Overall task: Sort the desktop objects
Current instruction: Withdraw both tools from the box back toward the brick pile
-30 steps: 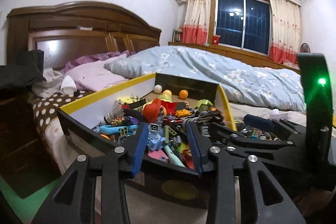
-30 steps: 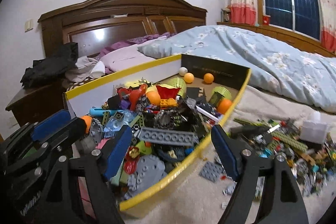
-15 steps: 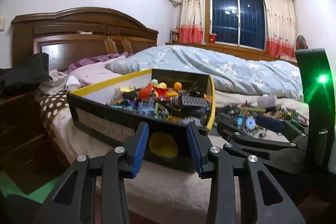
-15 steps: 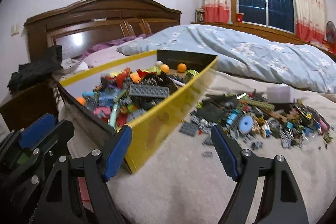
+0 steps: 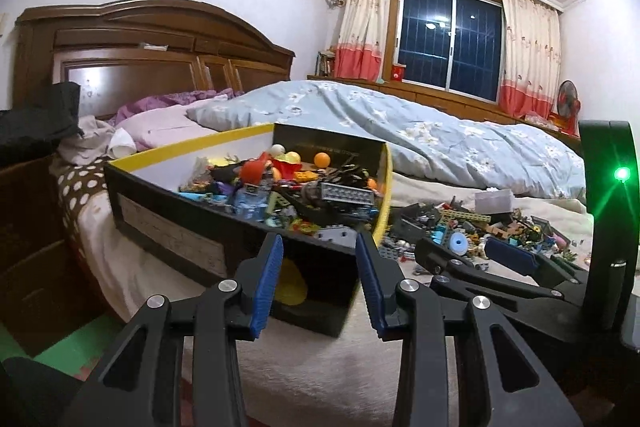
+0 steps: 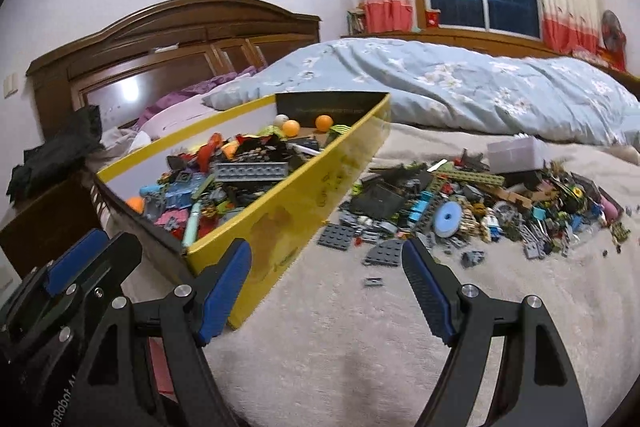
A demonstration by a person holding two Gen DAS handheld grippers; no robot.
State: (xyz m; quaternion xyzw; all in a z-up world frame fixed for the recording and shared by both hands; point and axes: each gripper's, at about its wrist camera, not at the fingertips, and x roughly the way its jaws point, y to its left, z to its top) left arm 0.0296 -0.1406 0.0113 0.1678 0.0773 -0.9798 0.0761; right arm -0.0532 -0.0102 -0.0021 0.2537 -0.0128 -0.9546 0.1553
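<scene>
Both grippers, left [image 5: 319,281] and right [image 6: 326,291], are held apart and empty near the box [image 6: 304,195], bricks [image 6: 472,199] scattered beside it.

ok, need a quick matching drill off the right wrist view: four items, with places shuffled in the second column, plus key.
Items:
1. long grey studded plate
2. blue wheel disc
3. orange balls
4. translucent plastic box

Places:
A. at the far end inside the yellow box
B. in the loose pile on the blanket, near its front
C. on top of the heap inside the yellow box
D. at the back edge of the loose pile

Pairs: 1-C, 2-B, 3-A, 4-D
</scene>
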